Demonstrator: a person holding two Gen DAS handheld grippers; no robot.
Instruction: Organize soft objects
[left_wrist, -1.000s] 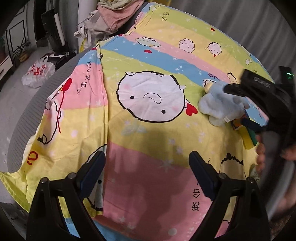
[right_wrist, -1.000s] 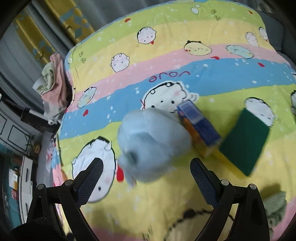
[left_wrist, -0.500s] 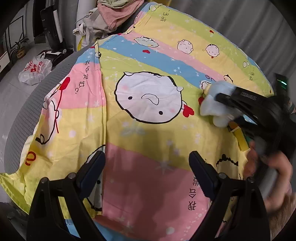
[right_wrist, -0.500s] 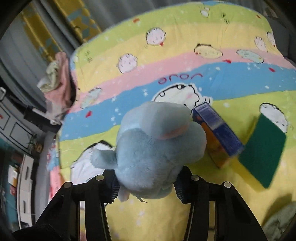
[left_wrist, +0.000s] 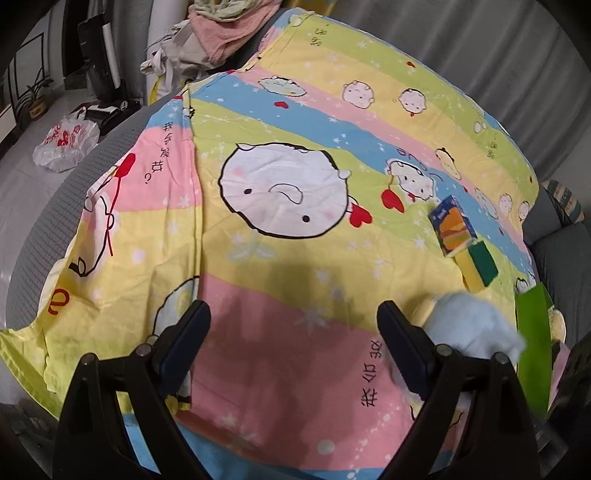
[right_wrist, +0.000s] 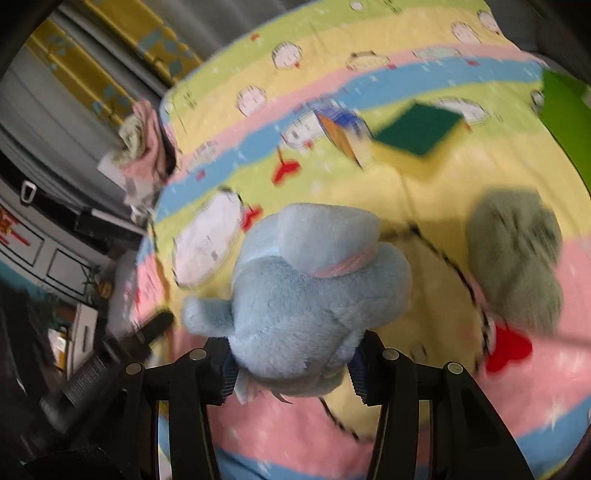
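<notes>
A light blue plush toy (right_wrist: 314, 277) with a pink-lined ear is clamped between the pads of my right gripper (right_wrist: 291, 350), held above the cartoon bed sheet (right_wrist: 369, 199). In the left wrist view the same plush toy (left_wrist: 469, 325) shows blurred at the lower right, just behind my left gripper's right finger. My left gripper (left_wrist: 291, 310) stands open over a pink stripe of the sheet (left_wrist: 277, 110), with nothing between its fingers. A grey-green soft item (right_wrist: 513, 258) lies on the sheet to the right of the held toy.
A blue and orange box (left_wrist: 452, 229) and a yellow sponge with a green top (left_wrist: 478, 264) lie together at the right. A bright green sheet-like thing (left_wrist: 532, 343) stands at the right edge. Clothes (left_wrist: 229, 29) are piled at the far corner. A plastic bag (left_wrist: 66, 142) lies on the floor.
My right gripper has shut on the blue plush toy and carried it away from the box and sponge, towards the near right side of the bed. The left gripper has stayed in place.
</notes>
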